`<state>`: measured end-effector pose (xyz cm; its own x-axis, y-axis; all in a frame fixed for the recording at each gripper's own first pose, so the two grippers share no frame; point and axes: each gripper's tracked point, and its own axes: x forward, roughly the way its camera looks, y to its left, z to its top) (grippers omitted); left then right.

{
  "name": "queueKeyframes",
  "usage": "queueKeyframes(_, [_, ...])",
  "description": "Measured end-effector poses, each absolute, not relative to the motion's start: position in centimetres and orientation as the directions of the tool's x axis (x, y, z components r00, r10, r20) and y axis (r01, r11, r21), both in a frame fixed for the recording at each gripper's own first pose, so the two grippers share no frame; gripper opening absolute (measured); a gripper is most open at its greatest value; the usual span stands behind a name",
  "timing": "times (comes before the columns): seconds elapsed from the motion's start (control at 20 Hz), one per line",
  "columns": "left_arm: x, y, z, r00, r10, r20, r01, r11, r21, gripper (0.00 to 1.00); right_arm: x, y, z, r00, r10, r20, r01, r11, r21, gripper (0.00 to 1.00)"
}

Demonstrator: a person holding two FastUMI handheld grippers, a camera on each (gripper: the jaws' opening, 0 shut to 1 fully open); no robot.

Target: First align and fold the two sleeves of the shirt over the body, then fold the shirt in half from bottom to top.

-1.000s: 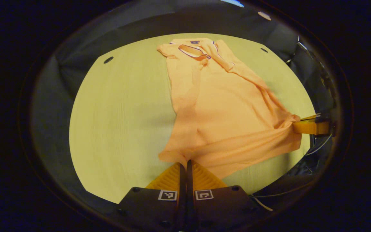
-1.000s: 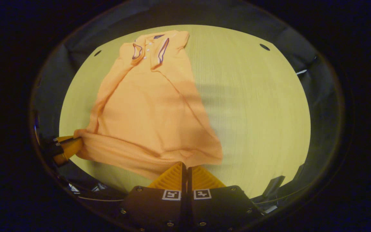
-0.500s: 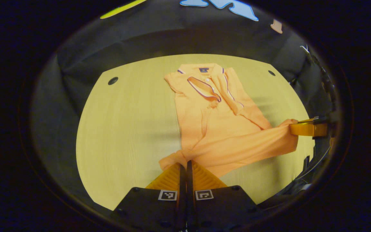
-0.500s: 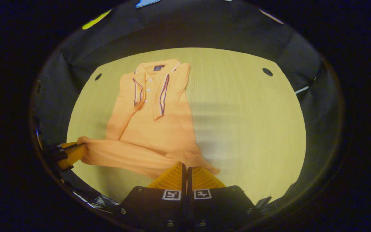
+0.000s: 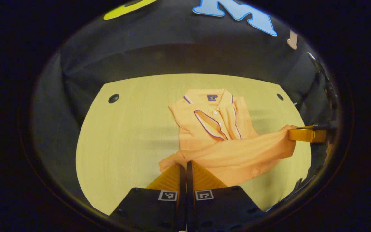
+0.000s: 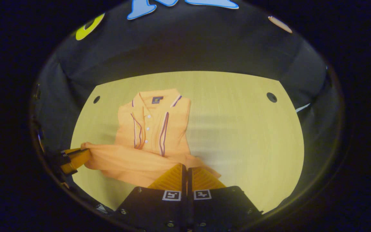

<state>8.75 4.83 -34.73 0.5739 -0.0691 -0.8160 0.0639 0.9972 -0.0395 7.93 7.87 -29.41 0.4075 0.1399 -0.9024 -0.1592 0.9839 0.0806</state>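
Both grippers, left gripper [image 5: 185, 165] and right gripper [image 6: 185, 167], fingers pinching the orange polo shirt [image 5: 216, 129] hem, have carried it up toward the collar over the bench [image 5: 124, 138]; bottom-to-top fold roughly halfway.

Each camera rides low behind its own closed fingers, looking forward and slightly down across the wooden table [image 5: 124, 135] toward the booth wall. Ahead of both claws lies the same orange polo shirt [image 5: 214, 129] [image 6: 153, 129], close in, and each view catches the other claw at its edge.
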Motion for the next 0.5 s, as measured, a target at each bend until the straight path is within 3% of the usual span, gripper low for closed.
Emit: queueKeyframes(0.5, [18.0, 4.0, -34.4, 0.647, -0.059, -0.761, 0.053, 0.998, -0.032, 0.06, 17.0, 8.4, -28.5, 0.521, 0.139, -0.842, -0.077, 0.99, 0.115, 0.0])
